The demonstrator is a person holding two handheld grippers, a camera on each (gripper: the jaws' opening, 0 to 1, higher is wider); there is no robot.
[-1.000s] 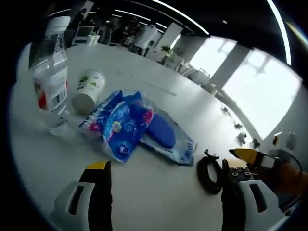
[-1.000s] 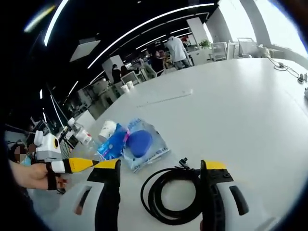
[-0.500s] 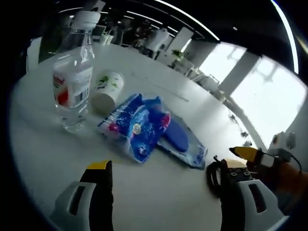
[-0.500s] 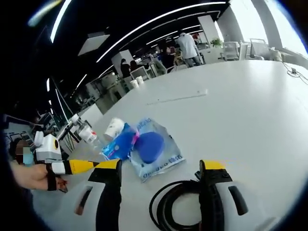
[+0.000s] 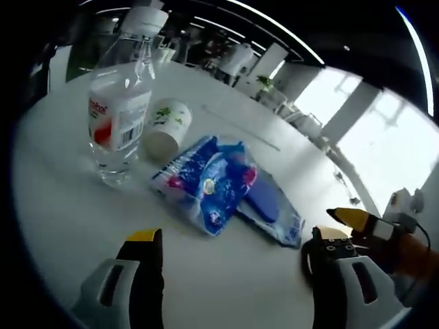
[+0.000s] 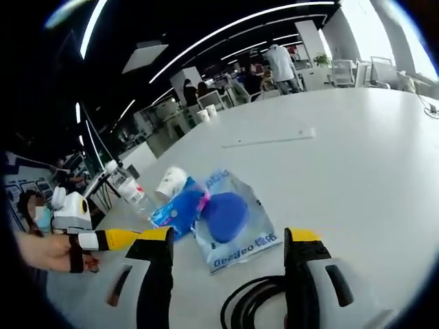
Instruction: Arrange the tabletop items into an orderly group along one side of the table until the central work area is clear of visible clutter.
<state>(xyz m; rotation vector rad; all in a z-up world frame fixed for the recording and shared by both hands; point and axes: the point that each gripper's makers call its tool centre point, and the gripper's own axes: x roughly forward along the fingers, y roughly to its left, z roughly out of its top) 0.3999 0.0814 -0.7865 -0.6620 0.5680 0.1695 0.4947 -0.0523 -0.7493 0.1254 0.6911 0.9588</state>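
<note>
Right hand-held gripper (image 6: 230, 240) advanced over cable (image 6: 250, 301), both jaws wide, empty, clear bottle (image 5: 120, 103) upright, paper cup (image 5: 164, 128) tipped.

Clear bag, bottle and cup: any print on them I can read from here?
Clear bag with the blue object: blue lettering along its near edge, roughly "Deegeo", not sharp enough to be sure.
Water bottle: red and white label, print too small to read.
Paper cup: green leaf design, no legible words.
Blue snack packet: print blurred.
</note>
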